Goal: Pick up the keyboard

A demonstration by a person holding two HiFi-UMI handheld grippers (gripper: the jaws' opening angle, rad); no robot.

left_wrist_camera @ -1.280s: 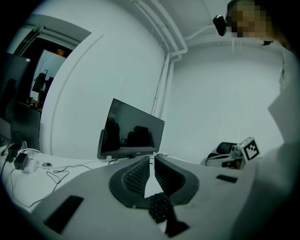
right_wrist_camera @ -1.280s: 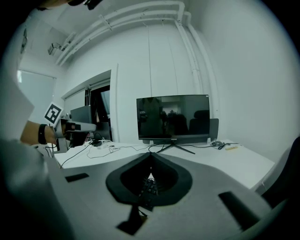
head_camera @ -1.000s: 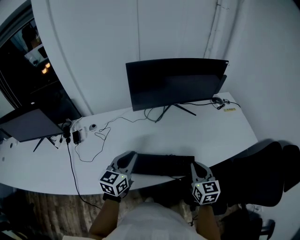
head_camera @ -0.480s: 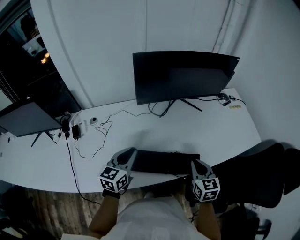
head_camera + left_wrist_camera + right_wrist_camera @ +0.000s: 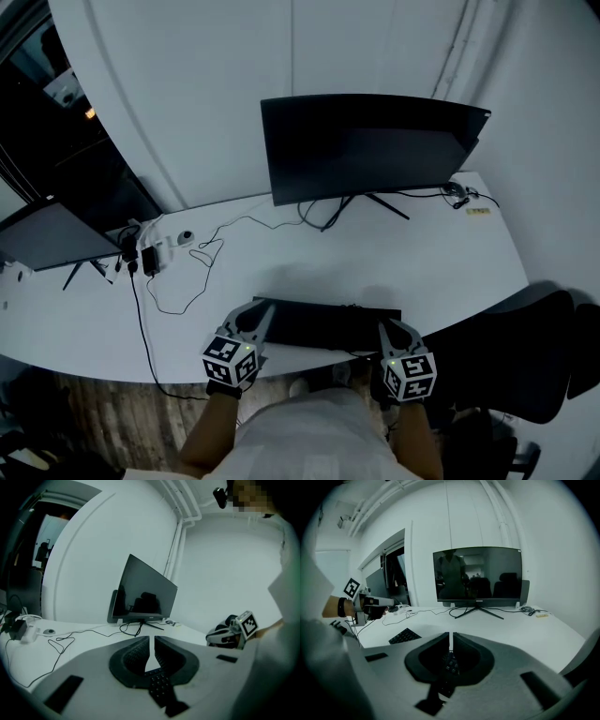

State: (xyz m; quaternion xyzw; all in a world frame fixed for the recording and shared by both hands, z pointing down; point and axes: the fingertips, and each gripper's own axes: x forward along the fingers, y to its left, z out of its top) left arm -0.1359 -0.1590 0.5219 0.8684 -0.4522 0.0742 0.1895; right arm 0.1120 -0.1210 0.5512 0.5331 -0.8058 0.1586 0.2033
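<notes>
Head view: the black keyboard [image 5: 328, 325] lies flat along the near edge of the white bench [image 5: 422, 258], in front of the monitor [image 5: 370, 141]. The left tool [image 5: 261, 312] sits at its left end and the right tool [image 5: 386, 330] at its right end.

Left gripper view: the jaws are clenched to a thin slit with nothing pinched. Keys show below them [image 5: 161, 688].

Right gripper view: this tool is likewise clenched and empty, over the keys. The rest of the keyboard [image 5: 404, 635] stretches away to the left on the bench.

It looks slim, rigid and light, but long, with smooth plastic edges and keys that give. The best hold is probably on both short ends at once, on the frame rather than the keycaps, so it lifts level.
</notes>
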